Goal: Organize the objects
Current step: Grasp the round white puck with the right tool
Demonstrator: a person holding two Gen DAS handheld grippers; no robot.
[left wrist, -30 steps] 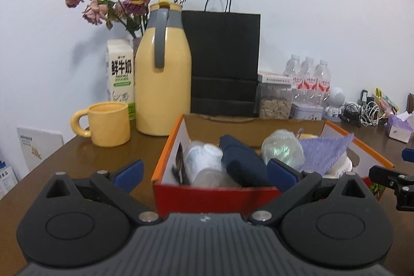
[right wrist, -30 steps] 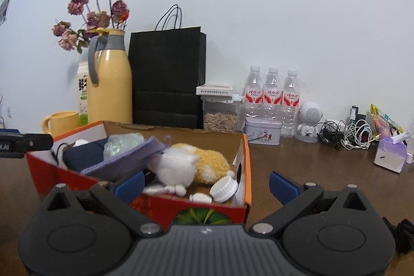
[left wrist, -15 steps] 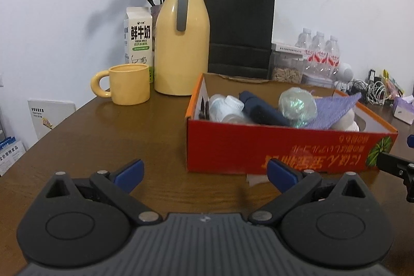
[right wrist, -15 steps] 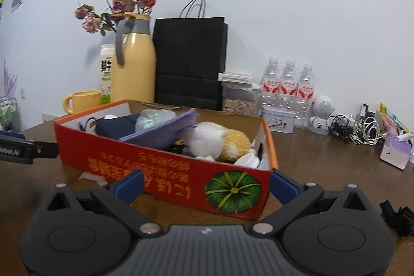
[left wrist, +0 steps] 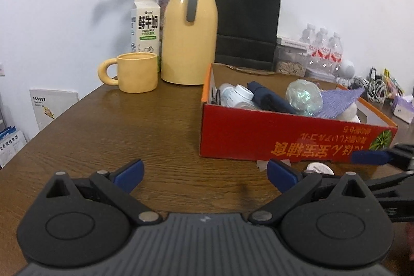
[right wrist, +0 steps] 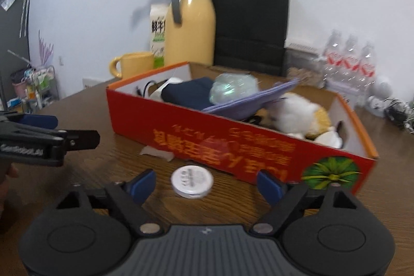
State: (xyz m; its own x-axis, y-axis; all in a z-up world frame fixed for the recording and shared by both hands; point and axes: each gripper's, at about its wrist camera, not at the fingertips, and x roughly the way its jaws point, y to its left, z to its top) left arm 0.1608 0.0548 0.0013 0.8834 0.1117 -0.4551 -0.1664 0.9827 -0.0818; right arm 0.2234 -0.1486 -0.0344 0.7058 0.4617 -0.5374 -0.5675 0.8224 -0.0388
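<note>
The right gripper (right wrist: pixel 207 184) had been closing its jaws around a round white tin (right wrist: pixel 192 180), seemingly not yet touching, before the red box (right wrist: pixel 233 144); the left gripper (left wrist: pixel 205 172) gaped empty.

My right gripper (right wrist: pixel 207 184) has just been closing its jaws a bit, still not touching the little round white tin (right wrist: pixel 192 181) sitting between them on the desk (right wrist: pixel 85 118). The red box (right wrist: pixel 233 144) sits just behind it, stuffed full.
</note>
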